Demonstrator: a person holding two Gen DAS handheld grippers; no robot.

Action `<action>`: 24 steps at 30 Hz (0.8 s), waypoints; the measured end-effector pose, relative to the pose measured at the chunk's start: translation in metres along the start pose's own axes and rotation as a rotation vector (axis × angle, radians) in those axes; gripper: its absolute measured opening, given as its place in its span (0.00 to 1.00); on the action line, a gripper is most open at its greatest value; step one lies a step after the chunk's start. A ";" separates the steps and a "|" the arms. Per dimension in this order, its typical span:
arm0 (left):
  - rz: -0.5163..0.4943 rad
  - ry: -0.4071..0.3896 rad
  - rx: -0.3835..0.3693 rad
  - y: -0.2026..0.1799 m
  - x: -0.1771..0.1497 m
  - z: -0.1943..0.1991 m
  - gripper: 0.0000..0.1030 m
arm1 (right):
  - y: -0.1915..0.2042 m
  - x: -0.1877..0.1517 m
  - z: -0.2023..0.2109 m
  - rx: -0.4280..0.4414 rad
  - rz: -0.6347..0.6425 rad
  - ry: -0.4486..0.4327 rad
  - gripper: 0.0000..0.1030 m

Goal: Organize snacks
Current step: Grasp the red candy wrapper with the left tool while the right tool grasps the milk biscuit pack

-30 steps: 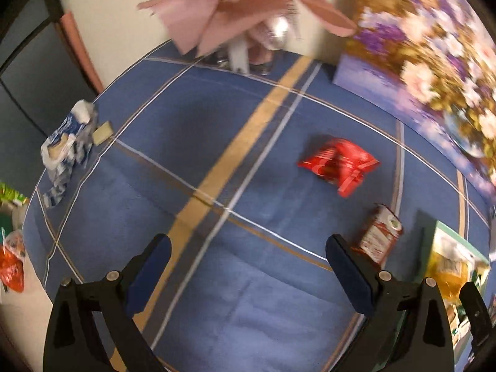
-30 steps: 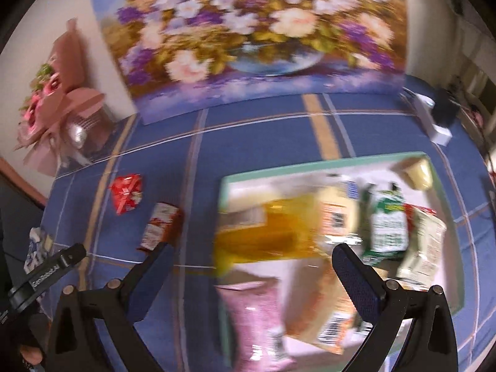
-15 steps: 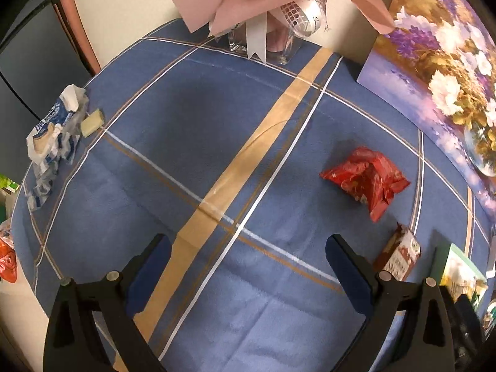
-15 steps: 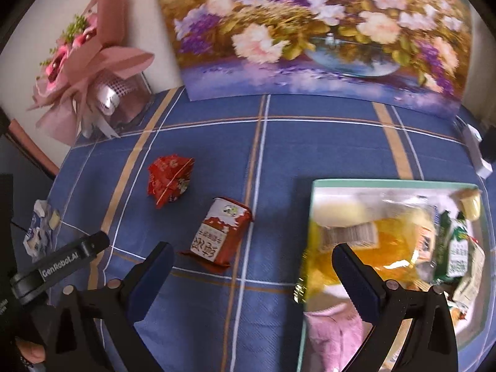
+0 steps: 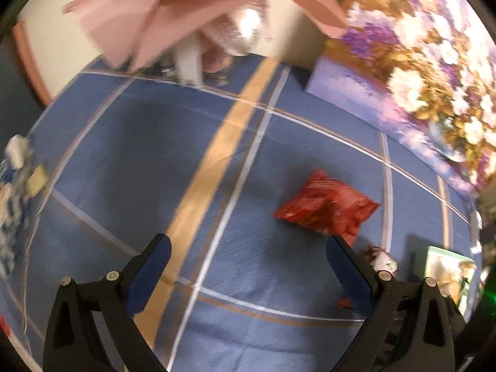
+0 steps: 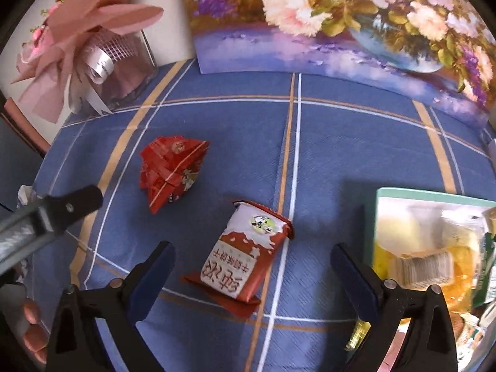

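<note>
Right hand-held gripper [image 6: 252,269] has swung left off the tray [image 6: 403,192] since a sec ago and now hangs over the brown-and-white packet [image 6: 245,260], jaws spread wide w/ nothing between them. The packet lies flat on the table [image 6: 341,142], centred btwn the two fingers, just left of the tray, which already holds a pile of snacks.

Left hand-held gripper [image 5: 248,271], also spread and empty, has closed in toward the red packet [image 5: 325,209]; that one sits ahead and right of its jaws, on the cloth. View is blurred, so it's mid-move.

Meaning: both are lining up for the two loose packets. Likely next: right drops and pinches the brown-and-white one, then carries it to the tray. Crinkly wrappers may slip.
</note>
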State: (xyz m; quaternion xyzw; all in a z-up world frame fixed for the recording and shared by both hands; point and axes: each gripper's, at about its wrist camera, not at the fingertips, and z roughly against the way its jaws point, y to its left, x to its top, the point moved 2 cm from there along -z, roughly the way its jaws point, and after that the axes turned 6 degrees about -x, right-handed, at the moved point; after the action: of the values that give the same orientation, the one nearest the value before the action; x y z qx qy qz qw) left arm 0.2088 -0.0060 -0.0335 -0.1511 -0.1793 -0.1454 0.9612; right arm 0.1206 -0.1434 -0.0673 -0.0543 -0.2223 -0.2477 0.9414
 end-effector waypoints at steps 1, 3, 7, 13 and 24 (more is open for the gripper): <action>-0.019 0.007 -0.029 -0.005 0.003 -0.003 0.97 | 0.002 0.000 -0.002 -0.006 0.006 0.000 0.98; -0.054 0.016 -0.080 -0.016 0.006 -0.008 0.97 | 0.004 0.002 -0.006 -0.008 0.022 -0.009 0.98; -0.098 0.036 -0.111 -0.034 0.013 -0.022 0.97 | 0.009 0.006 -0.011 0.012 0.025 -0.008 0.95; -0.150 0.062 -0.097 -0.050 0.019 -0.047 0.95 | 0.006 0.006 -0.022 0.016 0.008 0.013 0.86; -0.118 0.062 -0.175 -0.060 0.020 -0.051 0.61 | -0.013 0.002 -0.020 0.020 -0.024 0.015 0.68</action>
State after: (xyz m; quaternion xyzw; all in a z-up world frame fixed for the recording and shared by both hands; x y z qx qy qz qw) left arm 0.2223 -0.0827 -0.0570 -0.2192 -0.1448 -0.2215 0.9391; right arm 0.1239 -0.1597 -0.0847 -0.0401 -0.2183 -0.2573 0.9405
